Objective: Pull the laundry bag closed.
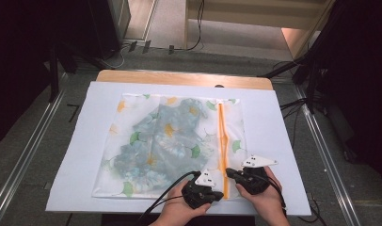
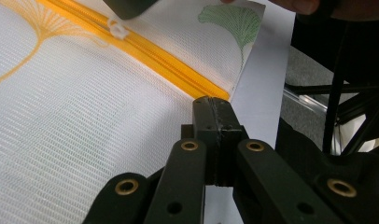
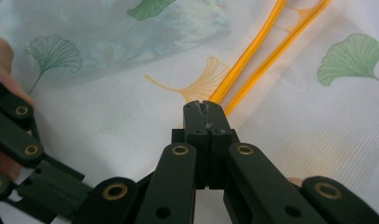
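A white mesh bag printed with ginkgo leaves lies flat on the table, with a blue tie-dye garment inside it. An orange zipper runs along its right side. My left gripper is shut on the bag's near edge, right at the zipper's end. My right gripper is shut at the point where the two orange zipper tracks meet, on the white zipper pull. Beyond its jaws the zipper stands parted.
A white sheet covers the wooden table, and the bag takes up its middle. Bare sheet lies left and right of the bag. Metal rails, cables and dark stands surround the table on the floor.
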Available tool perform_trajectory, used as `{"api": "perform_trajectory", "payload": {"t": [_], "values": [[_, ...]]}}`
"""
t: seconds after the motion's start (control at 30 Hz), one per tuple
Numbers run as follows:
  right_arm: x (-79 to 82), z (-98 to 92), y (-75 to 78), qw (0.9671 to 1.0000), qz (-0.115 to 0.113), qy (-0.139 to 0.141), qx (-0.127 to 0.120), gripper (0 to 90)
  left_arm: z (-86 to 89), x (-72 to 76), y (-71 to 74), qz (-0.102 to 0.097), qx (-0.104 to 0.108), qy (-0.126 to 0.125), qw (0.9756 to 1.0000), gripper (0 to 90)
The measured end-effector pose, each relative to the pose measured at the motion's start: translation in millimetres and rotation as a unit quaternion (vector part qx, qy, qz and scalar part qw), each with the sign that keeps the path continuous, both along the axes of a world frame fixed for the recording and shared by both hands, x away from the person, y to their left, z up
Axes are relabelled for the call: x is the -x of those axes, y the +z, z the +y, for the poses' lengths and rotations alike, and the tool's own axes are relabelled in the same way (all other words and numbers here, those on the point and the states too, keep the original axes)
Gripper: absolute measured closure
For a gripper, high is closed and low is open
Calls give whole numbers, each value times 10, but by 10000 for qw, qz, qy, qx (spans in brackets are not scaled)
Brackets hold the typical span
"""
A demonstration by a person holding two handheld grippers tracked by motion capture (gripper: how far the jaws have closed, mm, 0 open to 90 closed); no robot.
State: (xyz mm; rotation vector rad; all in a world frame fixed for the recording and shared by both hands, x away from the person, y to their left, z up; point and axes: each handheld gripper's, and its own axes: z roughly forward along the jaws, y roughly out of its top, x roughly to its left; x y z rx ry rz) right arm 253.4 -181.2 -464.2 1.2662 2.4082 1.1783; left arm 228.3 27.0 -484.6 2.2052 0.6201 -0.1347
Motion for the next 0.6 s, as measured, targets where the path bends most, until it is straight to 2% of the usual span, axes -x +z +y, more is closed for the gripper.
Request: {"api": "perform_trajectory", "payload": {"t": [0.37,0.6], "values": [[-277,42,13,9998,-179,-69,47,900,1,0,-3,0,23,5,10000,900],[-412,57,-13,9998,-165,-110,21,900,-1,5,-5,22,45,25,10000,900]]}}
